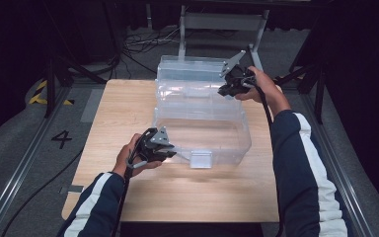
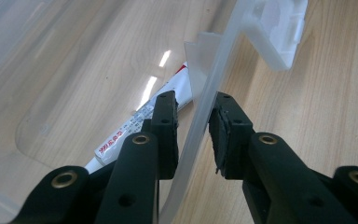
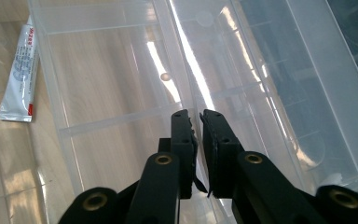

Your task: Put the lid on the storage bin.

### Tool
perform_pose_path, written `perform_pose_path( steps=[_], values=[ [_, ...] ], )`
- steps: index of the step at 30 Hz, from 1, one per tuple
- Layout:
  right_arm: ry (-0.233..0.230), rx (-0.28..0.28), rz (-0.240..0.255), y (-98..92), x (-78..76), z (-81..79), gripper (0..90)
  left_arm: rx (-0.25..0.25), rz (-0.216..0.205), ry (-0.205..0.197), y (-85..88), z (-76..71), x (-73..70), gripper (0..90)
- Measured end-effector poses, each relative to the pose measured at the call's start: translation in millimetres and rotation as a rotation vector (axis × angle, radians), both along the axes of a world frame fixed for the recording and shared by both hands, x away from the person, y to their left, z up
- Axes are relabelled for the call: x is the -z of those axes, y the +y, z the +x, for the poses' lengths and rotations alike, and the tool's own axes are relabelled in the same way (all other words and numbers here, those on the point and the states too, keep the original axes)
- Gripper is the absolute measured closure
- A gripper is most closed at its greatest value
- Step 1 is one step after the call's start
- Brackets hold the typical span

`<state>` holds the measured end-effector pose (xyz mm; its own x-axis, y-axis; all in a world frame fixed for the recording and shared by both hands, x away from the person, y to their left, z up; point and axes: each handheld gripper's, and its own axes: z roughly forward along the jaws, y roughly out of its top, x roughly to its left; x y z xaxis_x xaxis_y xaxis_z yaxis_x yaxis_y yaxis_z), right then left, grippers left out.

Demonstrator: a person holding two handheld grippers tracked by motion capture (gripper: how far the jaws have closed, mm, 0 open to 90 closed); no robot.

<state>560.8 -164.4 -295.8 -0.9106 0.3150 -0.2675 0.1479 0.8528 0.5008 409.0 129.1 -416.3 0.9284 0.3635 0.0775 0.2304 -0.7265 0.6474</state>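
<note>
**Two grips on an open clear box, tube lying inside**

At the lower left of the high view, the left hand-held gripper (image 1: 170,154) sits at the near left corner of the clear plastic hinged storage box (image 1: 202,129), which stands in the middle of the light wooden tabletop (image 1: 123,103). In the left gripper view its jaws straddle the box's thin front wall (image 2: 200,126): the right pad lies against it, the left pad stands just off, so it looks like a loose hold rather than a firm clamp. Just beyond the left jaw lies a white squeeze tube with red print (image 2: 135,126), flat on the box floor, its long axis running from lower left to upper right.

Toward the upper right of the high view, the right hand-held gripper (image 1: 228,90) meets the raised lid section. Its jaws are clenched almost together on a thin clear rim (image 3: 198,123). The tube (image 3: 19,70) lies at that view's upper left, well apart, so the left hand is the nearer one.
</note>
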Motion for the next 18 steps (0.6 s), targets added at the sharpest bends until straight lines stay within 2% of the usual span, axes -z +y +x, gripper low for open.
perform_pose_path(
  steps=[7, 18],
  values=[
    [0.012, -0.003, 0.001, -2.2, -3.0, -6.9, 84.0, -0.009, 0.007, -0.006, -0.1, -1.6, -0.1, 71.2],
    [-0.014, -0.015, -0.014, -2.3, -2.9, -16.5, 83.9, -0.008, 0.006, -0.008, -1.7, -2.4, 0.8, 69.8]
  ],
)
